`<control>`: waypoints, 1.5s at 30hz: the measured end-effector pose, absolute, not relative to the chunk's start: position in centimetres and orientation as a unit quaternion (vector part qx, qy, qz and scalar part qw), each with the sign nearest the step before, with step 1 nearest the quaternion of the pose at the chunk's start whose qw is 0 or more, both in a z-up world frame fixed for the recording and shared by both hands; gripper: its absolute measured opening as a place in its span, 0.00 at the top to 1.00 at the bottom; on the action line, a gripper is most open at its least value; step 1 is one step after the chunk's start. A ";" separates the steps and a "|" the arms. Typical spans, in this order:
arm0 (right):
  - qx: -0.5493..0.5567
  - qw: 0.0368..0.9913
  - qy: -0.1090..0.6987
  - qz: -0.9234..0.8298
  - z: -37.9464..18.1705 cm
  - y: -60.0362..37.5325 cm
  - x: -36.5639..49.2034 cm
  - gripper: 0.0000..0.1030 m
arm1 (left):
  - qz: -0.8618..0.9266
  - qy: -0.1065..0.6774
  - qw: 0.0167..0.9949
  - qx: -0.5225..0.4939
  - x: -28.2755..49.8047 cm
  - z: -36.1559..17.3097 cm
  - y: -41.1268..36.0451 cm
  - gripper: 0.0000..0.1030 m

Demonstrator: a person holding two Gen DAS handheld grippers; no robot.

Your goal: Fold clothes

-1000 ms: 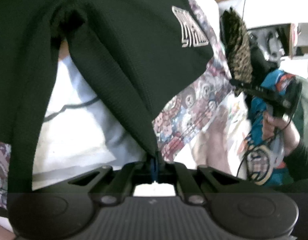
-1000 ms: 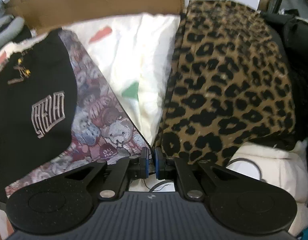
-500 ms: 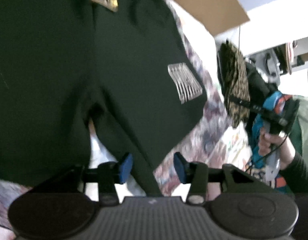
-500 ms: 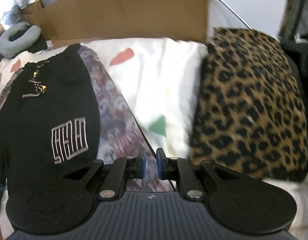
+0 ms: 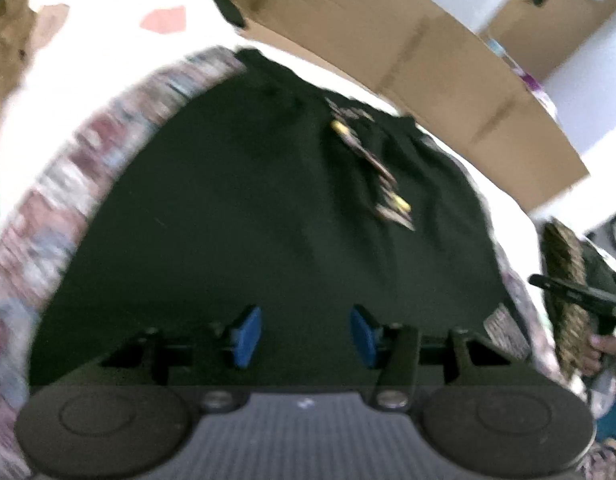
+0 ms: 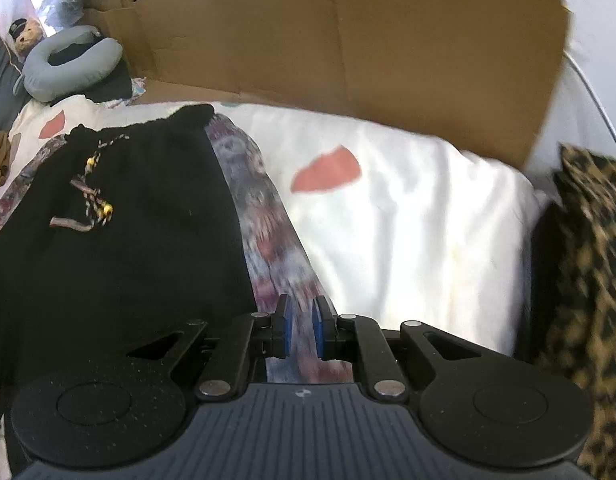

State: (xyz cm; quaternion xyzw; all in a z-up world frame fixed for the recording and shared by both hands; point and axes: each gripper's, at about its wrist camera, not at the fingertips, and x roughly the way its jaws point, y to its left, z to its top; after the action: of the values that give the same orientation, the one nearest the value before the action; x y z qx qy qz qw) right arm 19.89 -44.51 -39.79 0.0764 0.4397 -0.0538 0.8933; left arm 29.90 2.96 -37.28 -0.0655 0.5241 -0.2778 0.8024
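Note:
Black shorts (image 5: 268,220) with a beaded drawstring (image 5: 372,168) lie flat on a patterned cloth (image 5: 68,184). My left gripper (image 5: 304,336) hovers over their near part, open, with nothing between its blue pads. In the right wrist view the shorts (image 6: 128,260) fill the left side, and the patterned cloth (image 6: 260,208) runs as a strip straight into my right gripper (image 6: 302,332). Its pads stand close together with the cloth's edge between them. Motion blurs the left view.
White bedding with red shapes (image 6: 408,220) lies under everything. A cardboard sheet (image 6: 348,40) stands along the far side. A leopard-print blanket (image 6: 588,260) is heaped at the right, and a grey neck pillow (image 6: 68,64) at the far left. A hand (image 5: 606,346) shows at the right edge.
My left gripper let go of the black fabric, opened wide and drew back. The shorts now lie flat. The right view swung left, so the leopard blanket slid to the edge.

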 end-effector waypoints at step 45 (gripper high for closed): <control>0.018 0.904 0.427 0.015 -41.7 -38.3 38.2 0.85 | -0.201 0.431 0.880 -0.005 45.9 -39.6 2.4 0.91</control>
State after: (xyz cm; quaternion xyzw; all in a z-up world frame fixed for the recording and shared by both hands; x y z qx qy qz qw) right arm 38.22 -38.26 -41.73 0.0175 0.4274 0.0152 0.9038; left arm 45.88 2.36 -39.65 -0.0051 0.4313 -0.2008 0.8796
